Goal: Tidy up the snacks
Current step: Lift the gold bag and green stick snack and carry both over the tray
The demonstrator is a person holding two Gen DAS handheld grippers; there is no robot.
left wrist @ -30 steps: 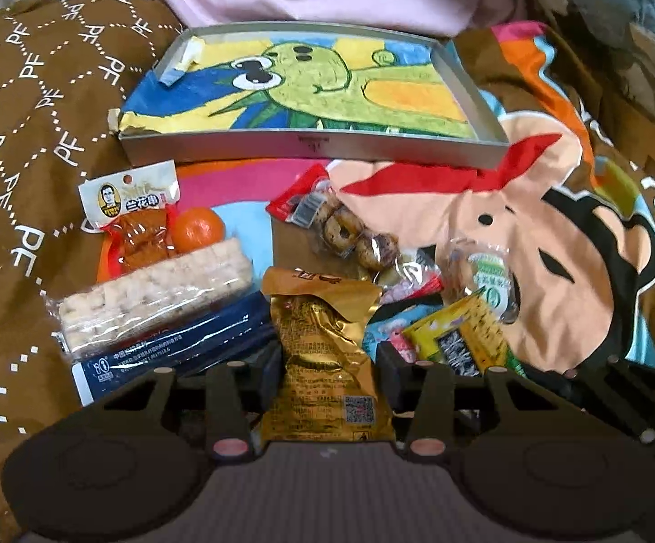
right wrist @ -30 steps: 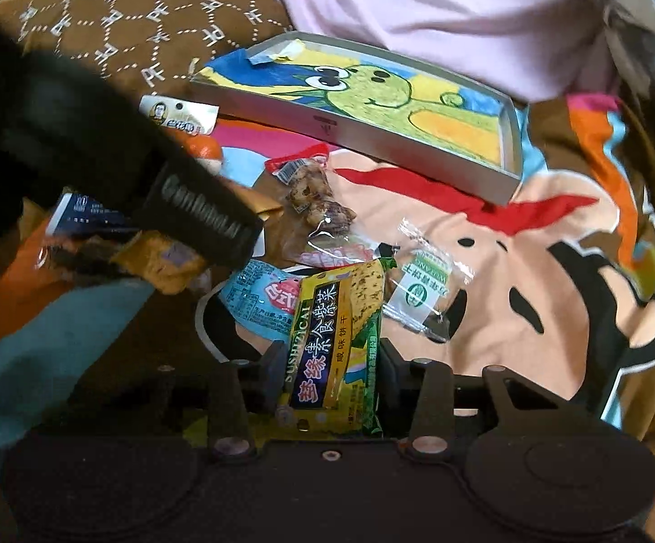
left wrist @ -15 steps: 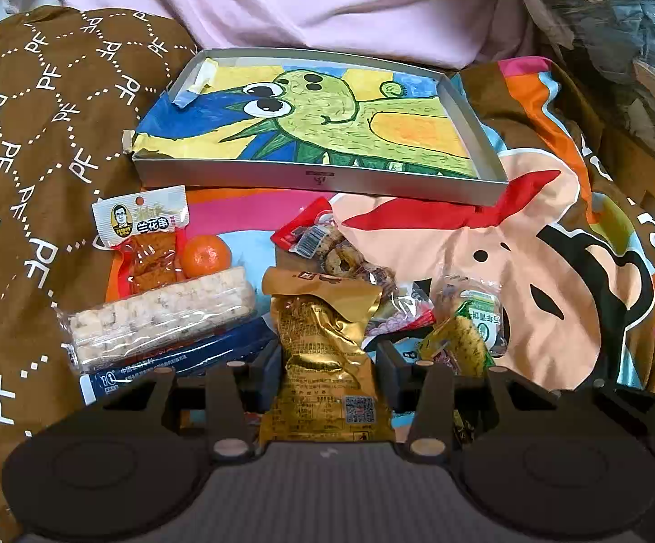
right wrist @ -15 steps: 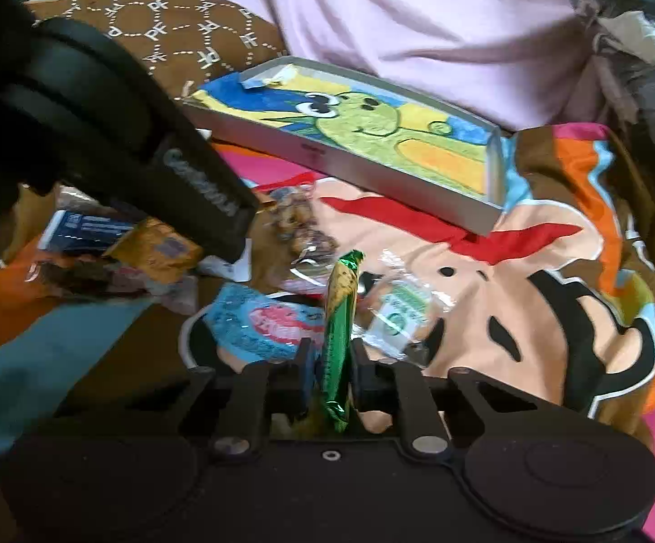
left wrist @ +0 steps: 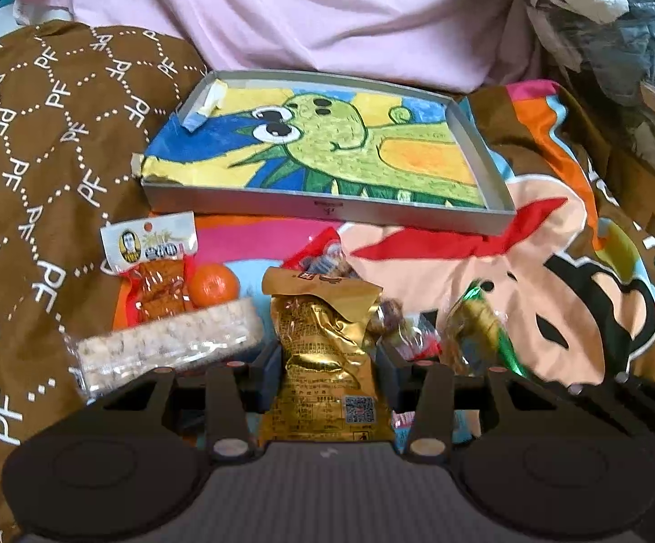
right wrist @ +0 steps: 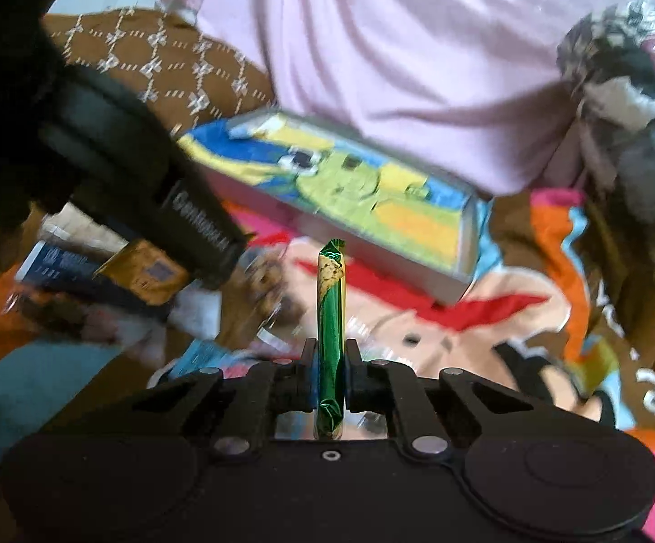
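Readable writing: the brown cover (left wrist: 33,172) at frame left repeats the white letters "PF". The black body of the left gripper, crossing the upper left of the right wrist view, carries white lettering too blurred to read for certain. The gold pouch (left wrist: 325,353) shows a QR code and small print near its lower edge; the print is illegible. The red packet (left wrist: 155,267) at left centre has a white header with a man's portrait and characters too small to read.

Left gripper (left wrist: 327,369): jaws spread, one on each side of the gold pouch, not visibly pressing it. Whether the pouch is lifted cannot be told.

Right gripper (right wrist: 329,373): jaws pressed together on the green wrapper (right wrist: 331,316), held edge-on and upright at frame centre.

The grey tray (left wrist: 327,206), lined with a green cartoon drawing, lies in the upper centre of the left wrist view on a cartoon bedsheet (left wrist: 553,271). In front of it: an orange (left wrist: 213,285) touching the red packet, a clear pack of pale cubes (left wrist: 164,346) just below, and clear-wrapped snacks (left wrist: 395,316) right of the pouch. Pink fabric (left wrist: 327,13) fills the top.
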